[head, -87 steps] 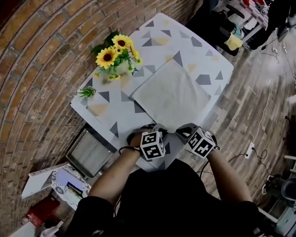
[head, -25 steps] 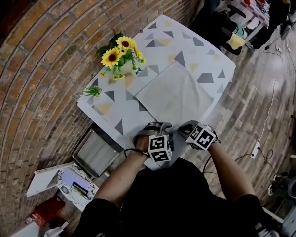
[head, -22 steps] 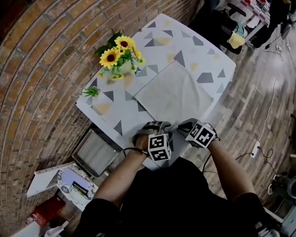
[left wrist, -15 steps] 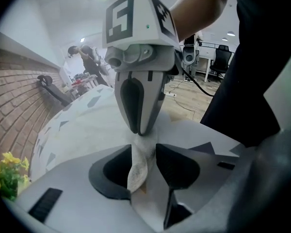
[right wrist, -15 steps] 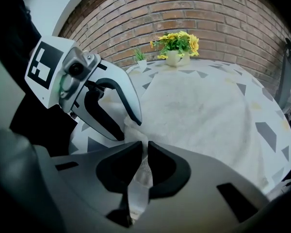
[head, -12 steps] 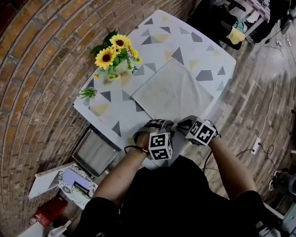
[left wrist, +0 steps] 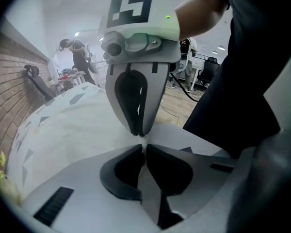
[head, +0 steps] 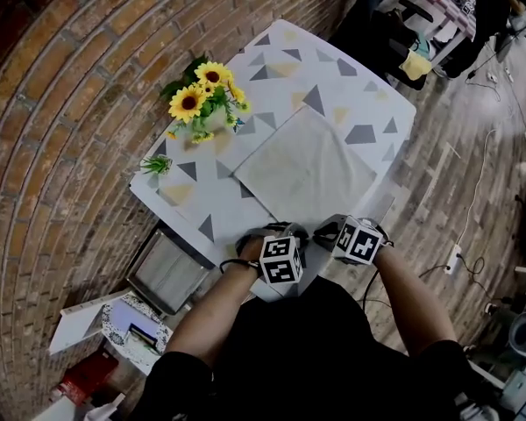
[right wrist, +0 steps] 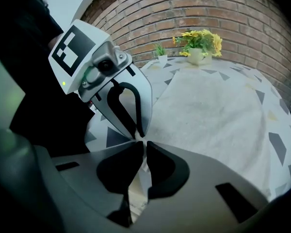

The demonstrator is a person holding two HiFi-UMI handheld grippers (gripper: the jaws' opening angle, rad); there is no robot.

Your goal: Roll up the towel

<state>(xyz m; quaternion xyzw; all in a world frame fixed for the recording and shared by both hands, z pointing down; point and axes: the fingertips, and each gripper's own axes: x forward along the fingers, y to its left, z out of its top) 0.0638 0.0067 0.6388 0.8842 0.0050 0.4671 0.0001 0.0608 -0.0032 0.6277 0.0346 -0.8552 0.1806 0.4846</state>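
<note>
Towel (head: 305,167) lies flat and fully unrolled on the patterned table (head: 285,64), set at an angle w/ 1 corner toward the person. Sunflower pot (head: 203,102) + small plant (head: 155,163) sit off its left side in head view, not touching it. Both grippers meet tip to tip at that near corner, by the table edge. Left gripper (left wrist: 143,148): jaws closing, nearly together, thin sliver of white cloth at the tips, so looks like it's nipping the towel edge. Right gripper (right wrist: 141,148): jaws also closing, only a hairline gap, pale cloth at the tips, reads as a pinch on the same edge. No roll formed yet, so step = taking hold to start the 1st turn. Handling guess: thin, light, soft fabric w/ no stiffness. It will sag + crease and prob slides easily on the smooth top; not fragile. Best hold = the near edge, w/ the 2 grippers spread apart along it rather than bunched at 1 spot, else the roll may skew or go cone-shaped. A shallow pinch on 1 layer could slip out.
</note>
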